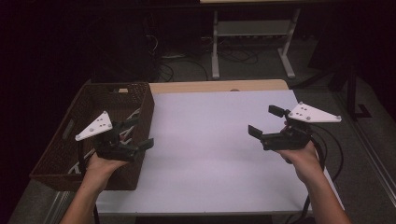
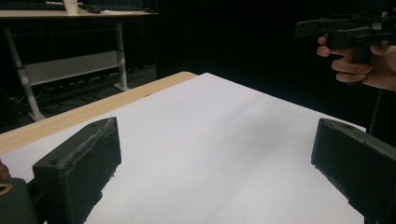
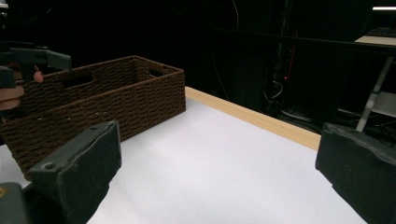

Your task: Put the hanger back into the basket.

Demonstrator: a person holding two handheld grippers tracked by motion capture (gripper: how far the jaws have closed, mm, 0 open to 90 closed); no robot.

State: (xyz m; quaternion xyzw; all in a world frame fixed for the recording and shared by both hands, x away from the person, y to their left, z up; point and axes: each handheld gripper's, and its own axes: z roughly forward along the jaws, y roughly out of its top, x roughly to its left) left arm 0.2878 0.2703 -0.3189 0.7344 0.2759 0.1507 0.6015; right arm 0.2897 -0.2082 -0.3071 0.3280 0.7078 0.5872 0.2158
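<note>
Basket (image 1: 140,100), a dark brown woven bin with slot handles, sits at the table's nine o'clock edge, pale items inside. Left gripper (image 1: 135,133) hovers above it, jaws wide and empty. Right gripper (image 1: 266,123), at three o'clock, likewise gapes. Judged step: reaching; next, dipping into the basket.

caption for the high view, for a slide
Person holds the left gripper open over a brown wicker basket, right gripper open above the white table.
</note>
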